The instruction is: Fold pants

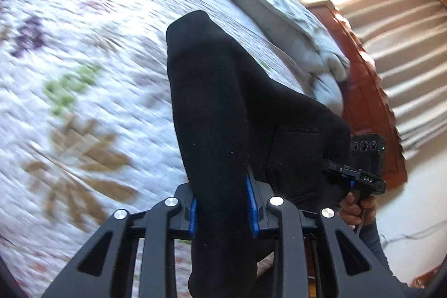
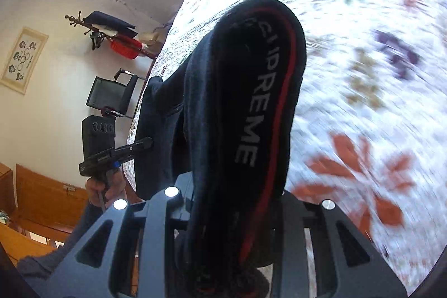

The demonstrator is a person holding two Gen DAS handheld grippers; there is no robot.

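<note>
Nearest the lens, the left gripper clamps its blue-padded fingers on a thick fold of the black fleece pants, lifted above the blurred white floral quilt. The right gripper pinches the red-striped waistband; its fingertips are hidden by cloth, probably closed on it.

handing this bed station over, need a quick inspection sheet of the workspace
surface: white quilted floral bedspread, blurred.
job's things: black fleece pants, red stripe and grey lettering, lifted off the bed, bunched.
clutter: grey rumpled duvet at the bed's far edge.
grippers: left gripper and right gripper both clamp the pants.
cables: thin cable under the right hand.
surroundings: wooden footboard, coat stand, framed picture.
</note>
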